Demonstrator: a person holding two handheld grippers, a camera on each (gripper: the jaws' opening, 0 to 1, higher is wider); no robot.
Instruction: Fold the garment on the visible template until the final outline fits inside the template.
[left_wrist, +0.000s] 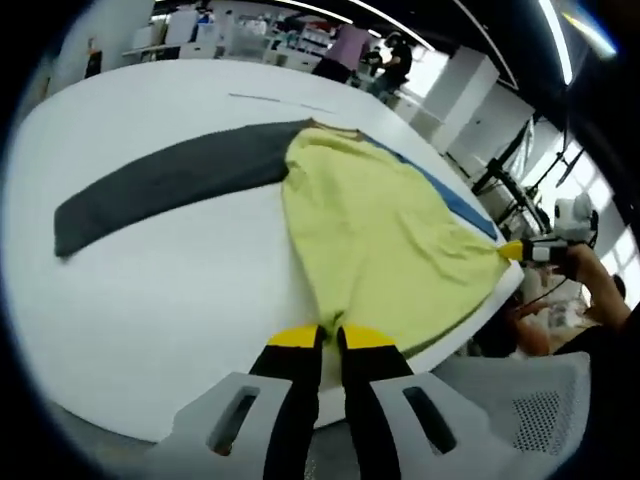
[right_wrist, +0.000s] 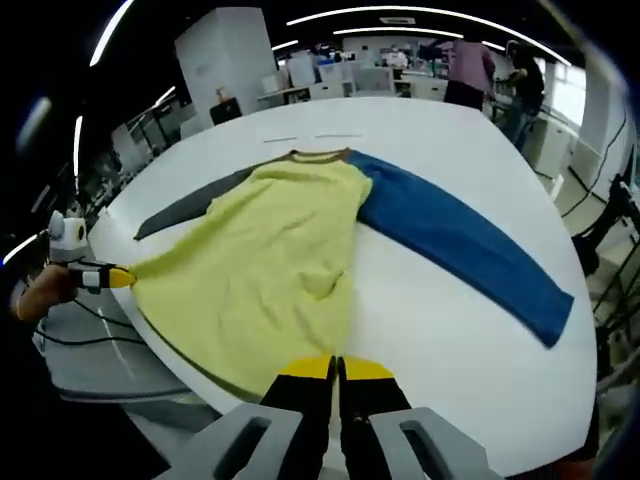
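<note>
A long-sleeved shirt lies flat on a white table (left_wrist: 150, 300), its yellow body (left_wrist: 380, 230) between a grey sleeve (left_wrist: 170, 185) and a blue sleeve (left_wrist: 450, 195). My left gripper (left_wrist: 330, 340) is shut on one corner of the yellow hem at the table's near edge. The right gripper (left_wrist: 515, 250) pinches the other hem corner and pulls it to a point. In the right gripper view the yellow body (right_wrist: 270, 250), the blue sleeve (right_wrist: 460, 245) and the grey sleeve (right_wrist: 185, 210) spread away from my right gripper (right_wrist: 335, 368). The left gripper (right_wrist: 112, 277) holds the far hem corner.
Thin dark marks (left_wrist: 280, 100) (right_wrist: 310, 137) lie on the table beyond the collar. A grey mesh chair (left_wrist: 540, 410) stands below the table edge. A hand (left_wrist: 580, 265) holds the other gripper. People (right_wrist: 470, 65) stand among desks at the back.
</note>
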